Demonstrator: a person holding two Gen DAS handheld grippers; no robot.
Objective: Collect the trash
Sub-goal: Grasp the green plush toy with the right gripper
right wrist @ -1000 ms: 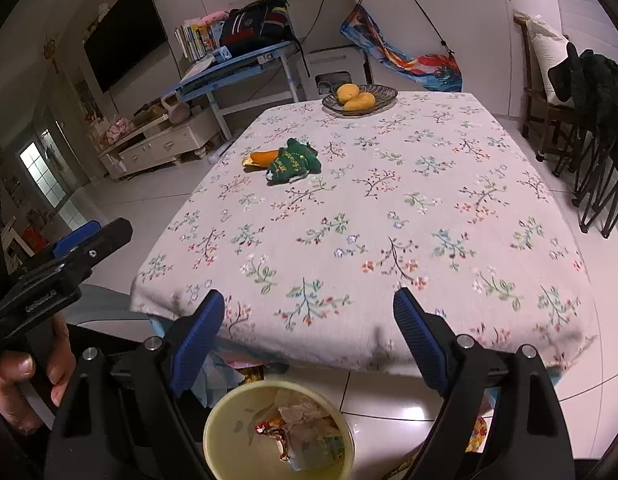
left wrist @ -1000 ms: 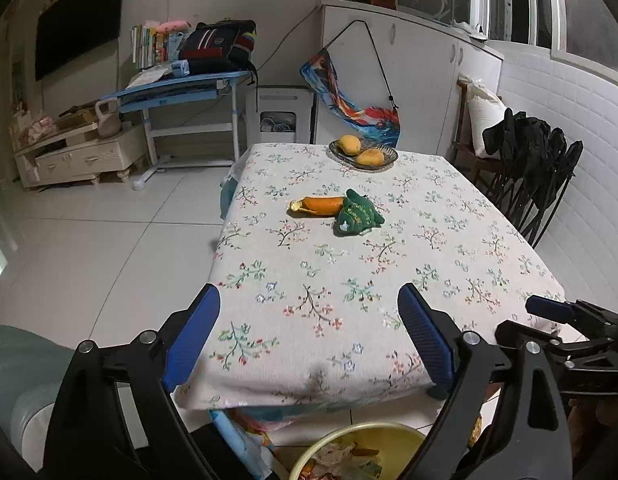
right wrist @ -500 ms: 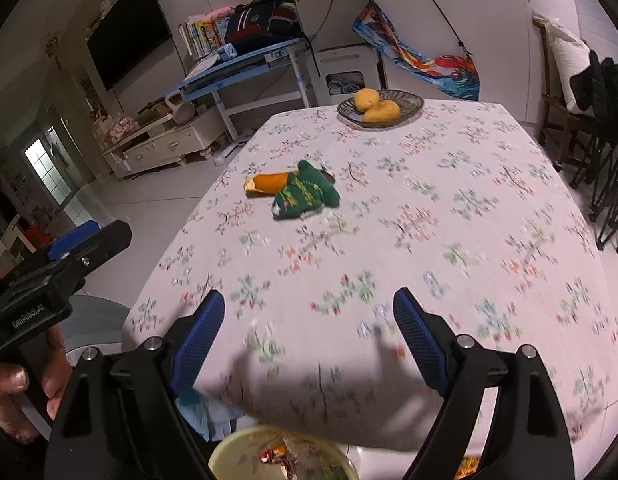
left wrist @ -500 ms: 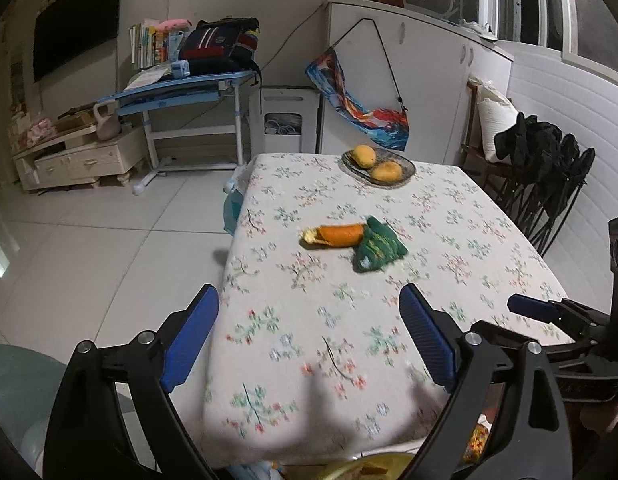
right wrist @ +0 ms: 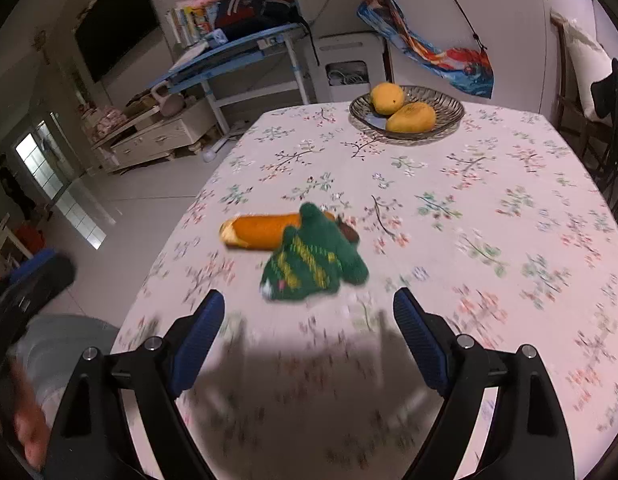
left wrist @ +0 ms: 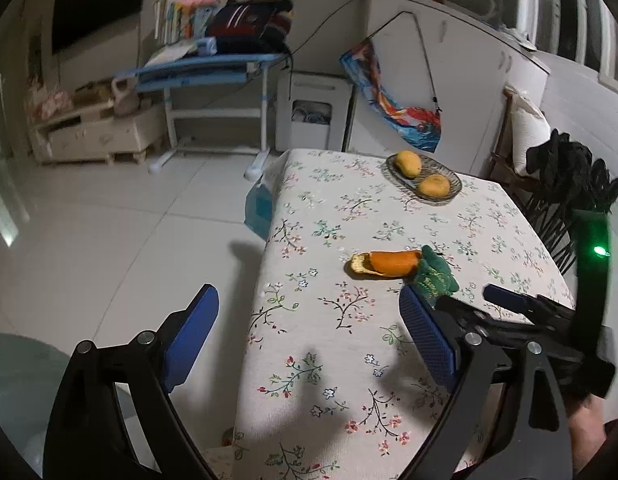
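An orange peel (left wrist: 385, 264) (right wrist: 265, 232) lies on the floral tablecloth (left wrist: 329, 208) (right wrist: 489, 184), touching a crumpled green thing with yellow markings (left wrist: 433, 278) (right wrist: 309, 264). My right gripper (right wrist: 309, 336) hovers open just short of the green thing, with nothing between its blue pads. My left gripper (left wrist: 309, 336) is open over the table's left edge, the peel ahead and to its right. The left wrist view shows the right gripper (left wrist: 493, 304) beside the green thing. The left gripper (right wrist: 37, 276) shows blurred at the right wrist view's left edge.
A glass dish with two yellow fruits (left wrist: 423, 178) (right wrist: 407, 110) stands at the table's far end. Dark folding chairs (left wrist: 569, 184) line the right side. A blue desk (left wrist: 205, 68), a white cabinet (left wrist: 313, 112) and tiled floor (left wrist: 109, 220) lie to the left.
Both grippers have moved forward over the table toward the peel and green thing. The yellow bin of trash below the near edge has dropped out of view. Both stayed open.
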